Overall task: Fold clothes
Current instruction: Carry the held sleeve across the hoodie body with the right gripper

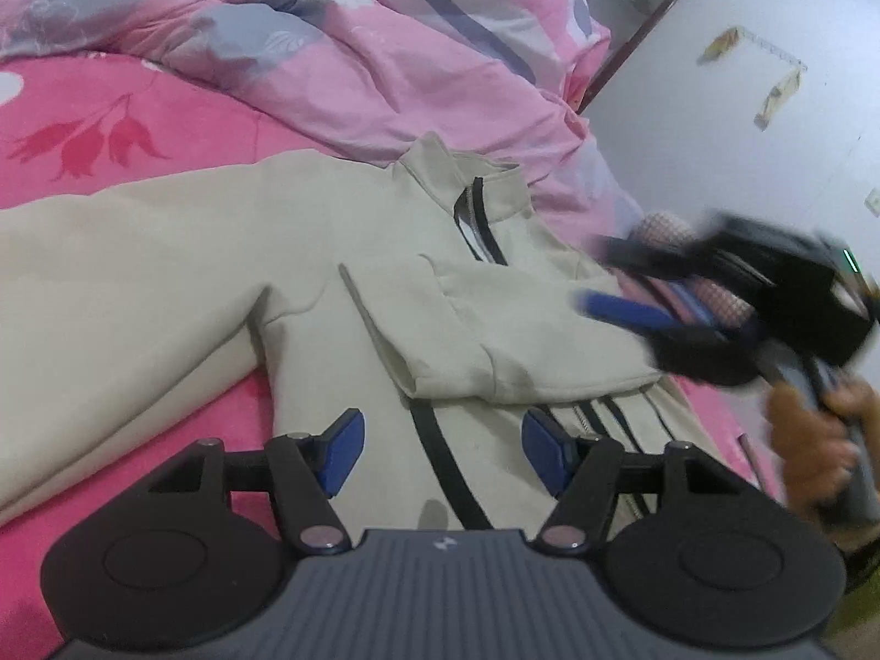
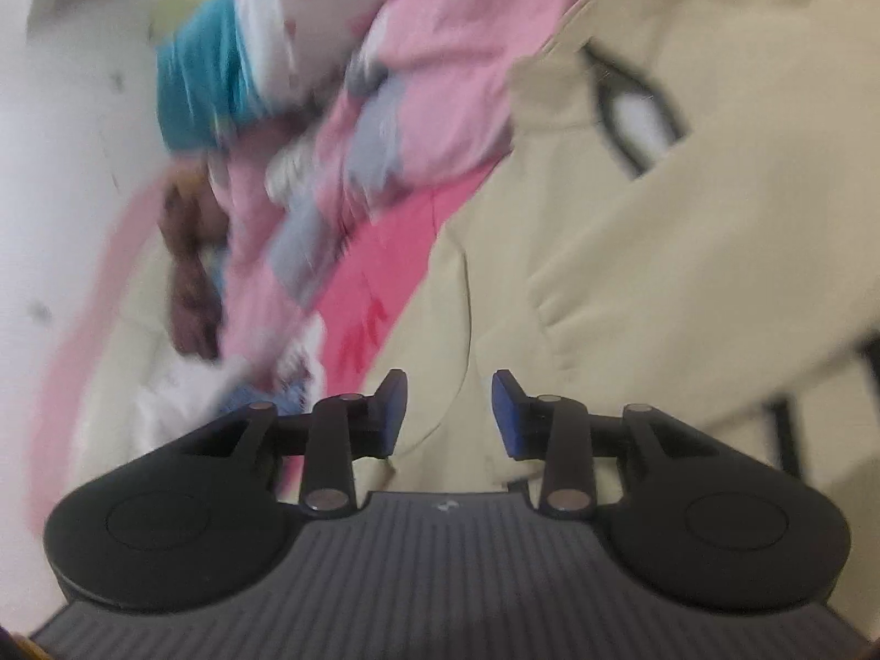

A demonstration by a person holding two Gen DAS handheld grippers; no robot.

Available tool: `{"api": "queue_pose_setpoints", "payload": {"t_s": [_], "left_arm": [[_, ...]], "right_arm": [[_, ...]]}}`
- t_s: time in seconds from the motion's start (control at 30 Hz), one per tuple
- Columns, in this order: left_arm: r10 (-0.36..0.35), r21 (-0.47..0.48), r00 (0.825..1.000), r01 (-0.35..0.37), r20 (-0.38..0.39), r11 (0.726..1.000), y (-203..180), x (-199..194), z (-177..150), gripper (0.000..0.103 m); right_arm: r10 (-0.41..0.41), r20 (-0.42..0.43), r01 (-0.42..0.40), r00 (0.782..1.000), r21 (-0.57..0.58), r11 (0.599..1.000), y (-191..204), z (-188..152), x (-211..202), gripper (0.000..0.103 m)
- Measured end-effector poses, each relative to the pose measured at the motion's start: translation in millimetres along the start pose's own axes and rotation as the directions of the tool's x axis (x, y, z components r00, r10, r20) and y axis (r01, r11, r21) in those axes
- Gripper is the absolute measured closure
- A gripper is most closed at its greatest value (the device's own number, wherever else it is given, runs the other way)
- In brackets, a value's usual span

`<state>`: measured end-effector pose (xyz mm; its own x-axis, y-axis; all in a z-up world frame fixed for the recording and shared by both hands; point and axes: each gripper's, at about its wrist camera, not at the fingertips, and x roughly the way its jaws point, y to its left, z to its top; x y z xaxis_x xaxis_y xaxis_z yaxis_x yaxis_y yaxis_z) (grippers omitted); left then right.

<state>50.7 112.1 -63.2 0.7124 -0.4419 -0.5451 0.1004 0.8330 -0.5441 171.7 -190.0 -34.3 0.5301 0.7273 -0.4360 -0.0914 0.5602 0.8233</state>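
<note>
A cream zip-up jacket (image 1: 231, 253) with black stripes lies spread on the pink bed sheet (image 1: 110, 115). One sleeve (image 1: 484, 330) is folded across its front. My left gripper (image 1: 443, 443) is open and empty, low over the jacket's front near the black stripe. My right gripper (image 1: 599, 280) shows blurred at the right in the left wrist view, open, just above the folded sleeve near the shoulder. In the right wrist view the right gripper (image 2: 448, 412) is open and empty over the jacket (image 2: 687, 275), whose collar and zipper (image 2: 627, 104) sit at the upper right.
A crumpled pink and grey quilt (image 1: 341, 38) lies behind the jacket. A white wall (image 1: 770, 126) and a dark door frame (image 1: 643, 27) stand at the right. A teal cloth (image 2: 203, 88) and a brown soft toy (image 2: 190, 269) lie at the left in the right wrist view.
</note>
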Motion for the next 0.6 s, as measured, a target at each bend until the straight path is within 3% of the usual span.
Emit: {"api": "queue_pose_setpoints", "payload": {"t_s": [0.1,0.2,0.33,0.43,0.5,0.6], "left_arm": [[-0.015,-0.006,1.000,0.015,-0.007,1.000,0,14,10,0.039],[0.014,0.000,1.000,-0.014,-0.020,1.000,-3,32,19,0.039],[0.106,0.020,0.993,-0.105,-0.054,0.994,-6,59,27,0.045],[0.143,0.027,0.989,-0.141,-0.049,0.990,-6,72,29,0.047],[0.162,0.030,0.986,-0.161,-0.035,0.986,-7,78,31,0.047],[0.196,0.034,0.980,-0.195,-0.019,0.980,-10,86,35,0.051]], "right_arm": [[0.064,0.137,-0.081,0.988,0.121,0.989,-23,4,-79,0.061],[0.060,0.277,-0.107,0.959,0.161,0.981,-31,-2,-169,0.061],[0.038,0.472,-0.102,0.881,0.111,0.989,-19,-18,-282,0.055],[0.042,0.550,-0.088,0.834,0.056,0.995,-11,-31,-331,0.046],[0.013,0.551,-0.052,0.834,0.055,0.997,-15,-36,-335,0.045],[-0.002,0.475,-0.070,0.880,0.134,0.989,-52,-37,-290,0.045]]}}
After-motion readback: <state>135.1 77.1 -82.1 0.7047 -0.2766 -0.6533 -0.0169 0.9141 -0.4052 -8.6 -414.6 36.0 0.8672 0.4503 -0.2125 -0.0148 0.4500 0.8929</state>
